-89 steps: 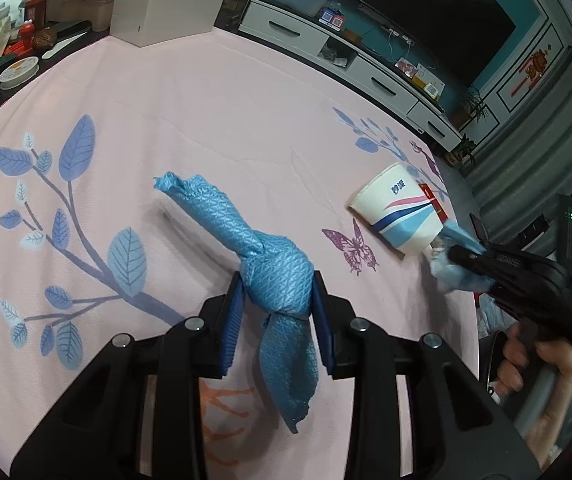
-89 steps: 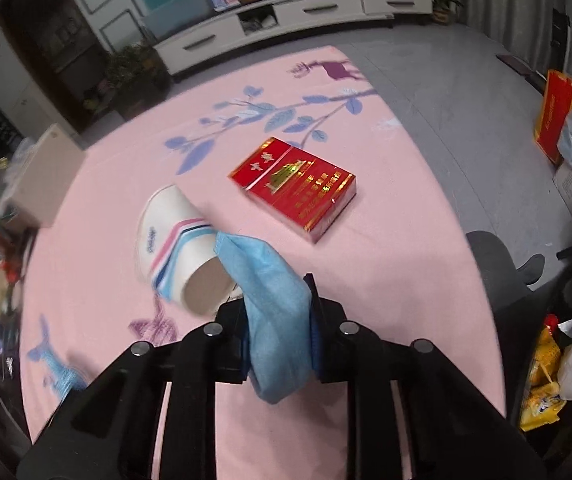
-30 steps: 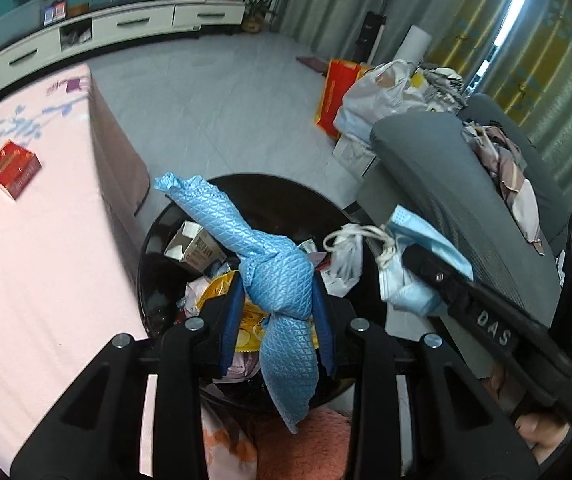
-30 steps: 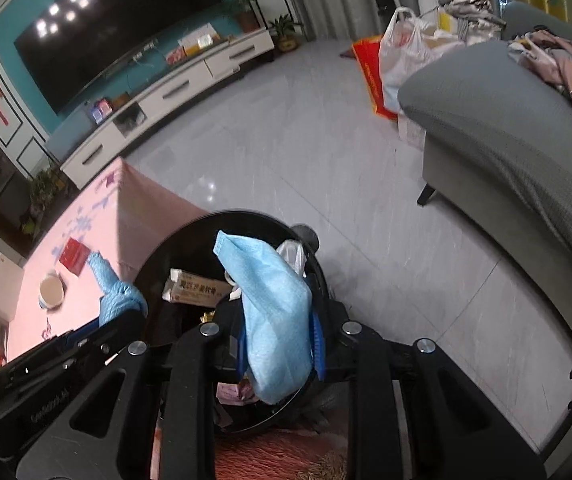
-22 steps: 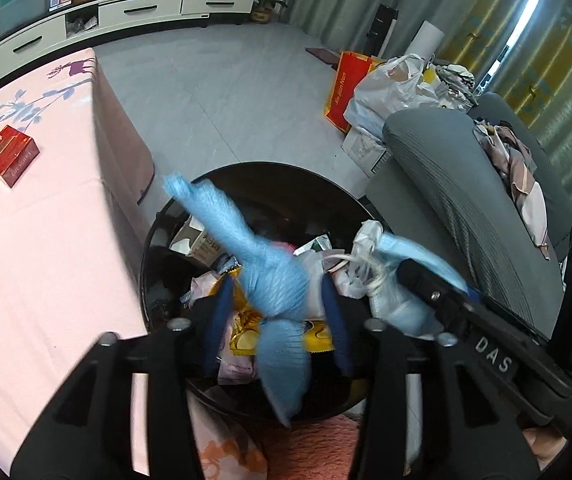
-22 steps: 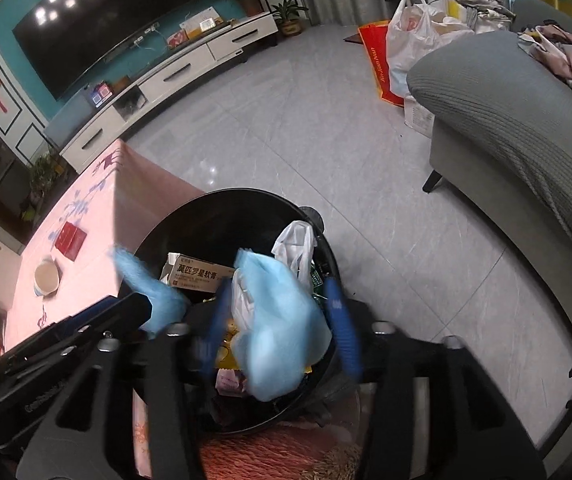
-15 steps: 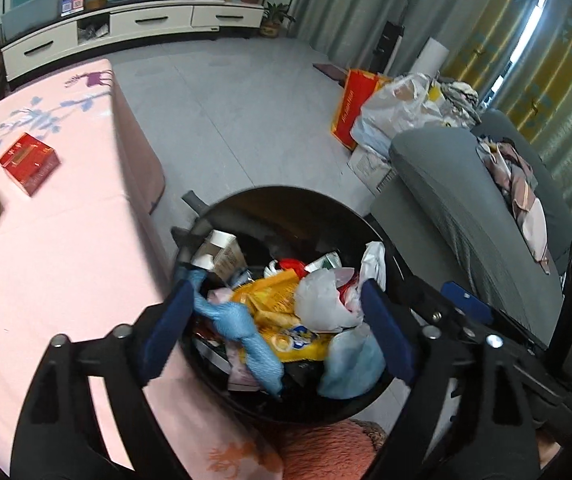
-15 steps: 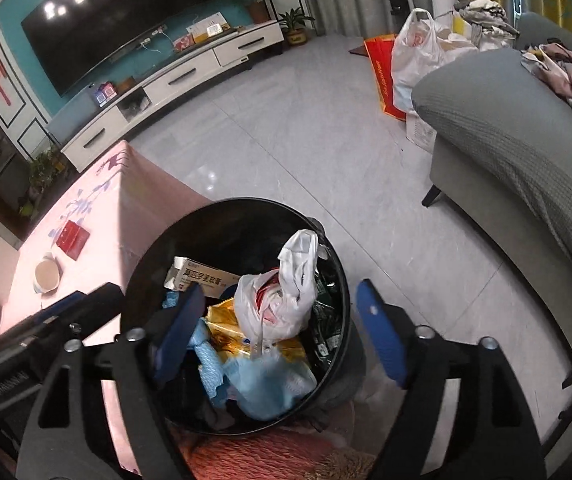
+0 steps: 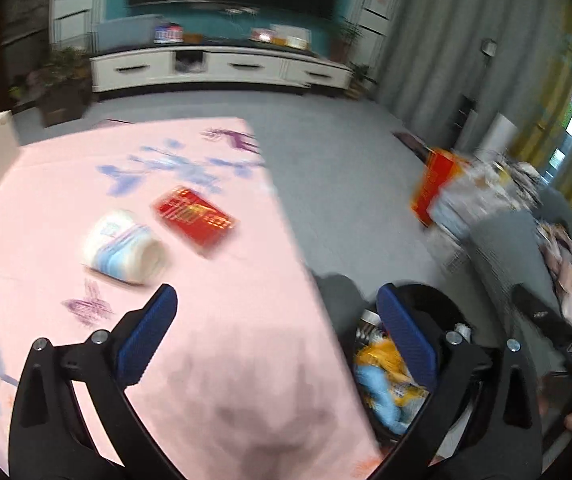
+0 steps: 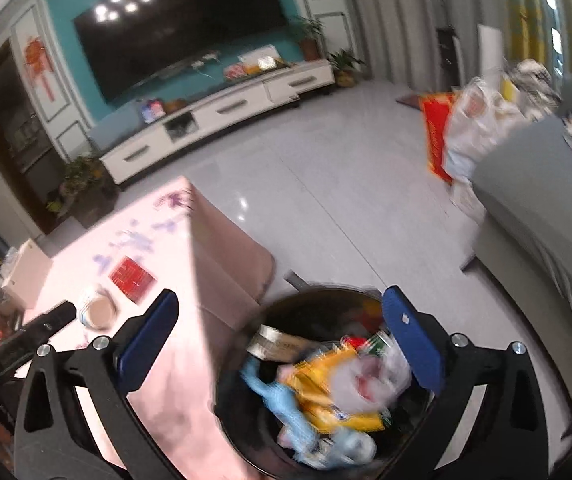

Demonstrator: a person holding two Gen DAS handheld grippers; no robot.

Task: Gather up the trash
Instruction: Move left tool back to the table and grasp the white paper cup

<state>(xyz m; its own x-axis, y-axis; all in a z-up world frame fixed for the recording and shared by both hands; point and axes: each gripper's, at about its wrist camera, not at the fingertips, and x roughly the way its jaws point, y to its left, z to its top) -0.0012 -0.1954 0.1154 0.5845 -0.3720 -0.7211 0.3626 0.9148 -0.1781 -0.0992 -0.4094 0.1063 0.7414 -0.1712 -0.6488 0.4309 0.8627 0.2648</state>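
Two claws, both spread wide with nothing between the pads, jaws just been opening. Left claw [image 9: 271, 322] over the edge of the pink desk [image 9: 65, 184]; right claw [image 10: 279, 326] above the black bin [image 10: 241, 412].

On the desk: one paper cup [image 9: 123, 246] lying on its side, one red box [image 9: 194, 217] just beside it, apart. Both also seen small in the right wrist view, cup [image 10: 95, 311] open end toward the camera, red box [image 10: 131, 277] behind it.

One bin, on the floor against the desk's end. In it: one knotted blue cloth [image 10: 281, 402], one pale blue mask [image 10: 346, 446] at the near rim, one yellow wrapper [image 10: 326, 384], one white plastic bag [image 10: 374, 372], one small carton [image 10: 281, 344], one green-and-red can, partly covered. Exact count of smaller scraps not readable, blurred.

Left wrist view only: butterfly and leaf prints near the cup, and the right claw's black arm at the right edge with a bit of a hand below it. Bin there mostly hidden behind the right blue pad, only a slice of yellow and blue showing. Right wrist view only: the full bin contents, the TV [image 10: 173, 28], the grey sofa [image 10: 546, 216].

Both views motion-smeared; box lettering unreadable. Bin's near rim cut off by the frame bottom.
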